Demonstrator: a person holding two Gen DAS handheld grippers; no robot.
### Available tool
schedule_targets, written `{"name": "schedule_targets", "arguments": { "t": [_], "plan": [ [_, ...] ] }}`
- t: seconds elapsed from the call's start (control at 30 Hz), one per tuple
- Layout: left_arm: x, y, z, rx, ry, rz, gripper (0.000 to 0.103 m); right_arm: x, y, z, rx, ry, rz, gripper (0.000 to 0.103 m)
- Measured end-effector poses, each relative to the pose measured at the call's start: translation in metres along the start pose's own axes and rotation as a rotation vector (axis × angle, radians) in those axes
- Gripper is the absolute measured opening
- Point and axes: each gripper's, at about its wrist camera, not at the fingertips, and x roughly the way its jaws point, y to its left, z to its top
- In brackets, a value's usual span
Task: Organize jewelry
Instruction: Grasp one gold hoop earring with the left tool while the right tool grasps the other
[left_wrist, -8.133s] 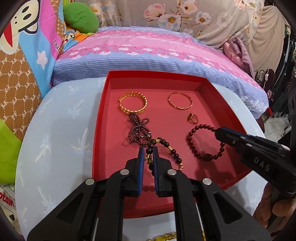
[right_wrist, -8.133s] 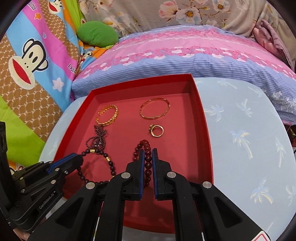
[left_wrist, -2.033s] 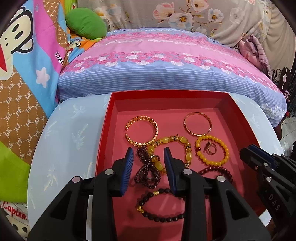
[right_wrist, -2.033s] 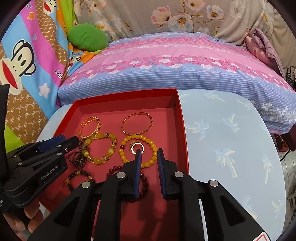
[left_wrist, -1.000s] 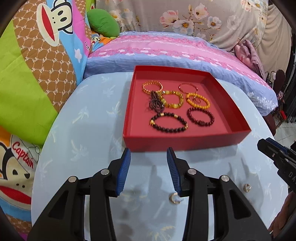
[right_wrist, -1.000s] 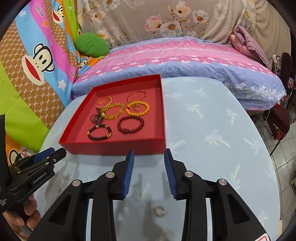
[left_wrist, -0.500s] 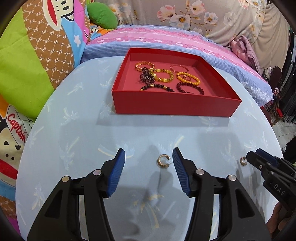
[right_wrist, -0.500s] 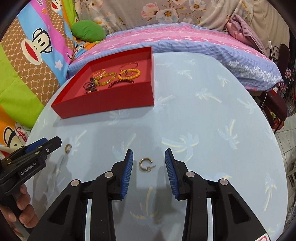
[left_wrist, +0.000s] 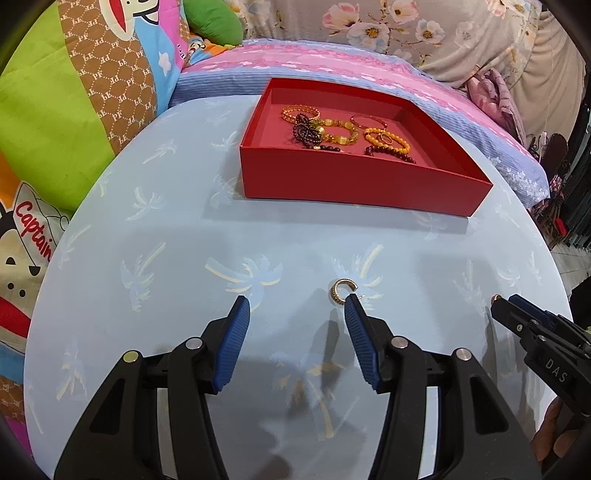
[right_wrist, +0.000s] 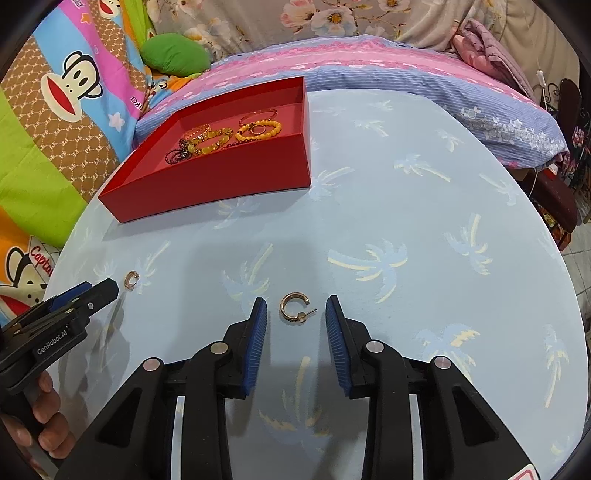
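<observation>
A red tray (left_wrist: 354, 181) on the light blue table holds several bracelets and a ring; it also shows in the right wrist view (right_wrist: 221, 184). Two gold hoop earrings lie on the table. One earring (left_wrist: 342, 290) lies just ahead of the right fingertip of my open, empty left gripper (left_wrist: 297, 306); it also shows in the right wrist view (right_wrist: 131, 278). The other earring (right_wrist: 293, 307) lies between the fingertips of my open right gripper (right_wrist: 295, 308). The right gripper's tip (left_wrist: 508, 306) shows at the left wrist view's right edge.
The round table (right_wrist: 424, 240) has a palm-tree cloth and stands against a bed with a pink and blue pillow (left_wrist: 332, 66). Cartoon monkey bedding (right_wrist: 66, 110) lies to the left. The table edge curves close on the right.
Both grippers have pulled back from the tray and come down low over the table. Each earring now lies close to a gripper's fingertips. The jaws stay open.
</observation>
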Motion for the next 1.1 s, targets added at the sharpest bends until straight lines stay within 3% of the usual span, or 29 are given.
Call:
{"name": "schedule_targets", "arguments": {
  "t": [0.17,0.23,0.63,0.73,0.97,1.1],
  "plan": [
    [0.001,-0.003,-0.002,0.006,0.003,-0.011,0.051,0.001,0.004,-0.001,-0.021,-0.010,-0.025,0.027],
    [0.002,-0.005,-0.002,0.012,0.003,-0.018,0.051,0.002,0.005,-0.001,-0.036,-0.017,-0.044,0.020],
    [0.013,-0.022,0.003,0.068,-0.002,-0.019,0.049,0.002,0.003,0.000,-0.011,-0.018,-0.027,0.020],
    [0.014,-0.027,0.005,0.083,-0.004,-0.017,0.045,0.002,0.004,0.001,-0.012,-0.017,-0.023,0.020],
    [0.016,-0.027,0.006,0.093,-0.005,-0.021,0.021,0.002,0.004,0.000,-0.011,-0.017,-0.017,0.020],
    [0.015,-0.025,0.008,0.087,0.002,-0.034,0.020,0.001,0.006,0.001,-0.009,-0.018,-0.012,0.020]
  ]
}}
